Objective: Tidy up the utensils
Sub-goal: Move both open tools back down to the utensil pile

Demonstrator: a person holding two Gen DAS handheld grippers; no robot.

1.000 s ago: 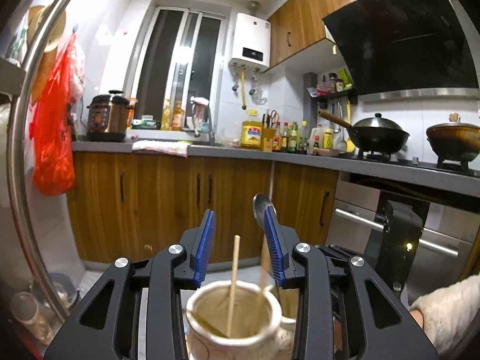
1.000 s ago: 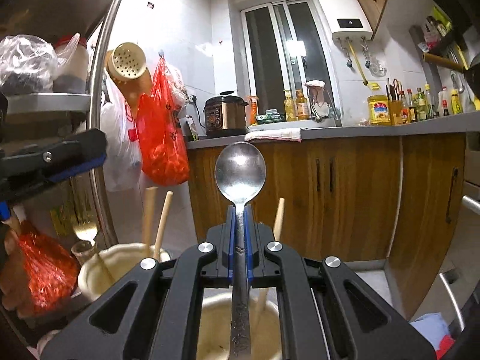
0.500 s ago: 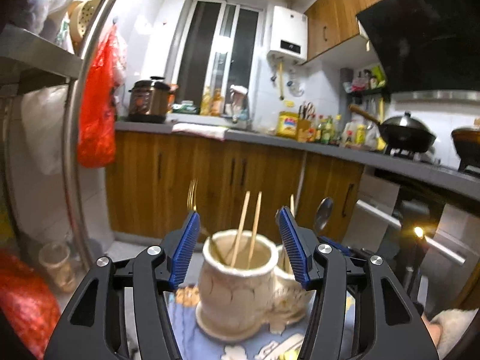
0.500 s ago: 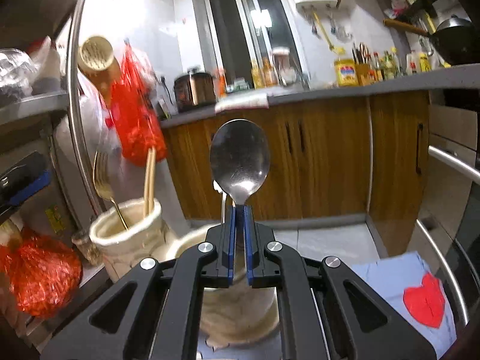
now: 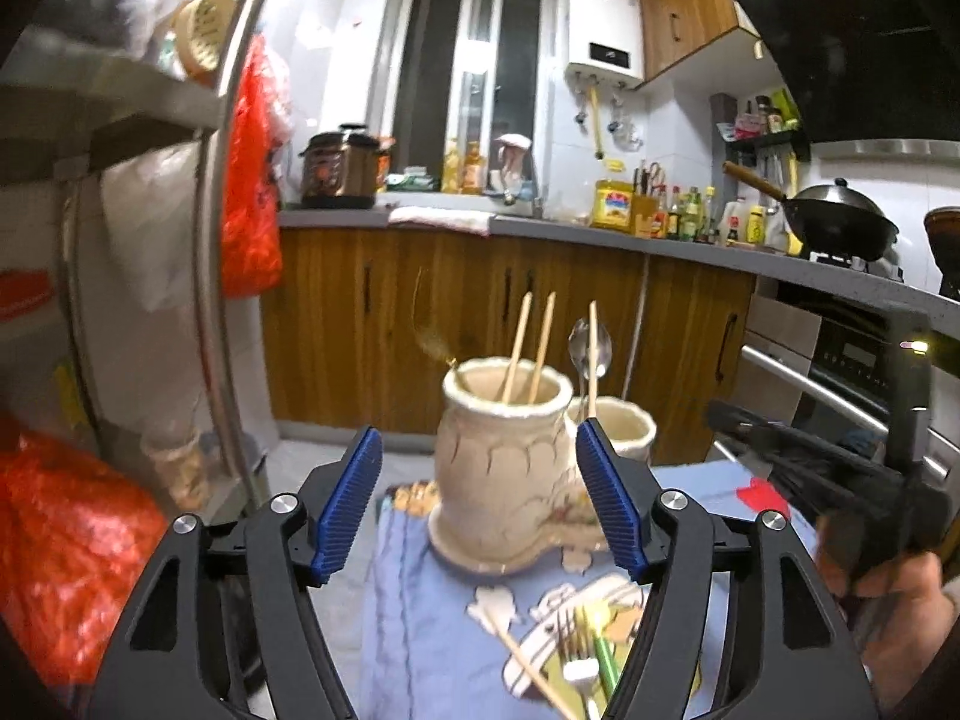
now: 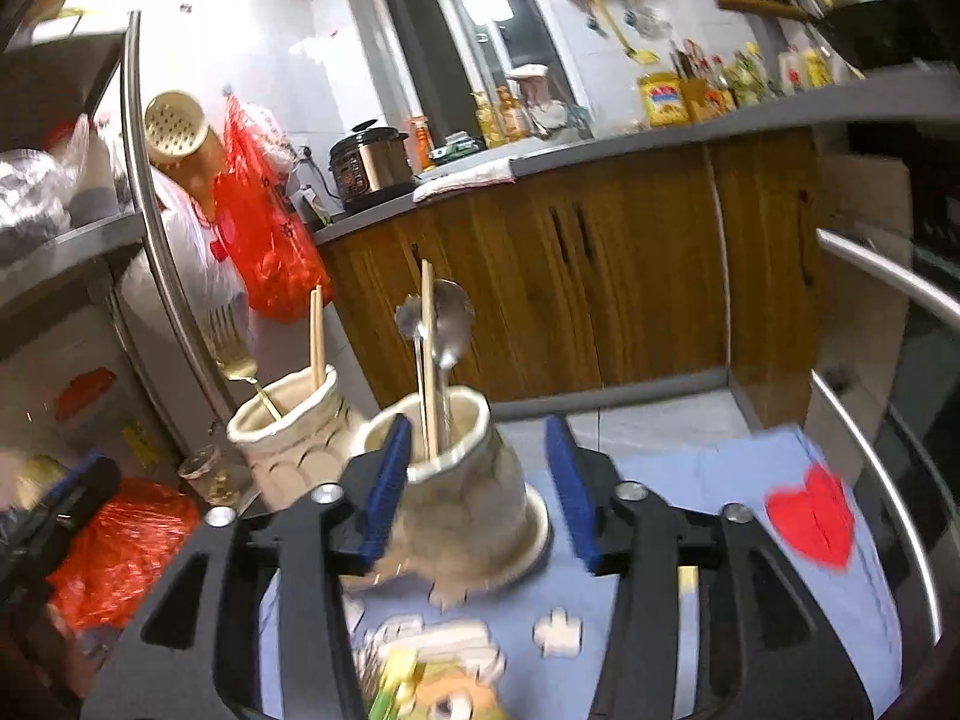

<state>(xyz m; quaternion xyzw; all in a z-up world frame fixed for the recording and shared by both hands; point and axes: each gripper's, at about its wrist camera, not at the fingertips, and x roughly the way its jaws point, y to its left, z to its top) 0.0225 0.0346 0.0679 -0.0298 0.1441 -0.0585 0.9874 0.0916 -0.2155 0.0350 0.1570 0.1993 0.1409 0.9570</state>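
Observation:
Two cream ceramic holders stand on a blue cloth (image 5: 420,630). The nearer holder (image 5: 501,468) holds two chopsticks (image 5: 543,342) and a gold fork (image 6: 231,348). The other holder (image 6: 474,480) holds a steel spoon (image 6: 450,324) and a chopstick (image 6: 427,348). My left gripper (image 5: 477,435) is opening, its blue pads wide on either side of the nearer holder and clear of it. My right gripper (image 6: 477,425) is also opening around the spoon holder, with no pad pressing on it. A loose fork (image 5: 570,642) and chopstick (image 5: 528,666) lie on the cloth.
A metal rack pole (image 5: 222,240) and red plastic bags (image 5: 60,540) stand to the left. A curved steel rail (image 6: 870,450) borders the cloth on the right, near its red heart (image 6: 810,516). Wooden cabinets (image 5: 420,312) lie beyond. A hand (image 5: 888,600) carries the right gripper.
The right gripper let go of the spoon, which now stands in the holder, and its jaws spread. Both grippers drew back from the holders, and the left jaws widened.

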